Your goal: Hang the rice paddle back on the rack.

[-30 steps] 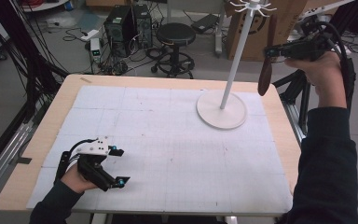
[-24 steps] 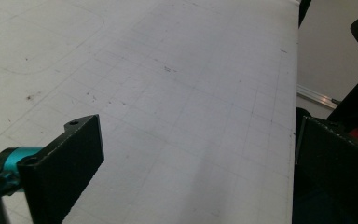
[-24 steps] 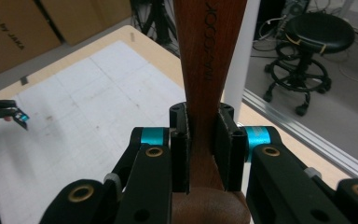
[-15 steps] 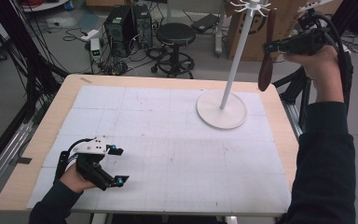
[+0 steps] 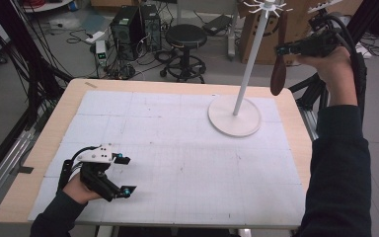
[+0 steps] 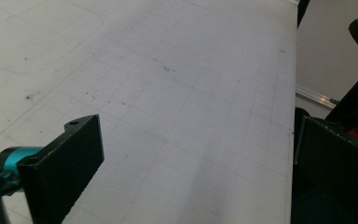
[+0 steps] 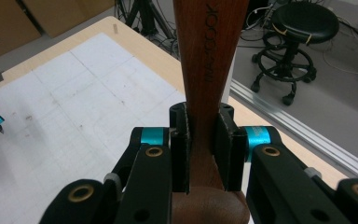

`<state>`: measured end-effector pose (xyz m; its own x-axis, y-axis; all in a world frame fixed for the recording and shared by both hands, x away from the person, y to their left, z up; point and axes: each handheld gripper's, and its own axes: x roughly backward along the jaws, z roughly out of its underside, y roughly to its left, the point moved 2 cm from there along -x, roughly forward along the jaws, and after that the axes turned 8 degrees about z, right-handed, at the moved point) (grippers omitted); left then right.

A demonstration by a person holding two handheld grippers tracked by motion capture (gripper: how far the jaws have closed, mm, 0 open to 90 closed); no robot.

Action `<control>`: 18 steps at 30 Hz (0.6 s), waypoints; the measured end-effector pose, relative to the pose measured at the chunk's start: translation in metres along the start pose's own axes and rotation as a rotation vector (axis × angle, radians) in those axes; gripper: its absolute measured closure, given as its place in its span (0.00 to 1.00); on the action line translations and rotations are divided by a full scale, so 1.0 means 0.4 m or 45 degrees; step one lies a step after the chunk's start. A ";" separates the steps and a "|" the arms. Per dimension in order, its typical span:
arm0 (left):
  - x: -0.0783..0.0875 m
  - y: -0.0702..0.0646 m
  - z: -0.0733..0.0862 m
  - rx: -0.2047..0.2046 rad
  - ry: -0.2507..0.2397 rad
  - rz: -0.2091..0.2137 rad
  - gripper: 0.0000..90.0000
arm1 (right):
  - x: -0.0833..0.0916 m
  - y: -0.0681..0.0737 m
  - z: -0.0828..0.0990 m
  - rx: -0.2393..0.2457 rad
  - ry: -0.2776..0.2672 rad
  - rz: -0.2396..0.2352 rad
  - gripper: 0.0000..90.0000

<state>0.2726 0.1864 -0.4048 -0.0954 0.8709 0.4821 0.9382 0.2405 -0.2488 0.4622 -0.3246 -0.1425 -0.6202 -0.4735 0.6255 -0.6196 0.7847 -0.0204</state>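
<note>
Currently the right tool (image 7: 200, 154) is clamping a wooden spoon (image 7: 209, 56) beside the hanger stand (image 5: 246, 64); swinging could topple it. Left tool (image 5: 121, 175) is gaping idle.

White gridded mat (image 5: 177, 148) covers the table centre. Tall white pole stand on round base (image 5: 234, 116) sits upper right of the mat. Black round stool (image 5: 185, 37) stands behind the table, top centre.
</note>
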 end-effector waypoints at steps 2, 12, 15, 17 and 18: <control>-0.001 0.000 0.000 0.000 0.005 0.005 0.02 | -0.003 0.003 -0.002 0.008 0.000 0.006 0.87; 0.001 0.000 0.000 0.001 0.005 0.008 0.02 | -0.022 0.010 -0.012 0.020 -0.002 0.030 0.87; 0.001 0.001 0.001 0.000 0.007 0.010 0.02 | -0.026 0.009 -0.014 0.014 -0.001 0.033 0.87; 0.000 0.001 0.001 0.002 0.007 0.010 0.02 | -0.030 0.008 -0.016 0.011 -0.006 0.030 0.87; 0.000 0.002 0.001 0.002 0.007 0.011 0.02 | -0.031 0.008 -0.016 0.014 -0.005 0.031 0.87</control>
<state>0.2732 0.1867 -0.4053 -0.0852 0.8704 0.4849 0.9386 0.2334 -0.2541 0.4711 -0.3136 -0.1452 -0.6368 -0.4557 0.6219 -0.6097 0.7914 -0.0443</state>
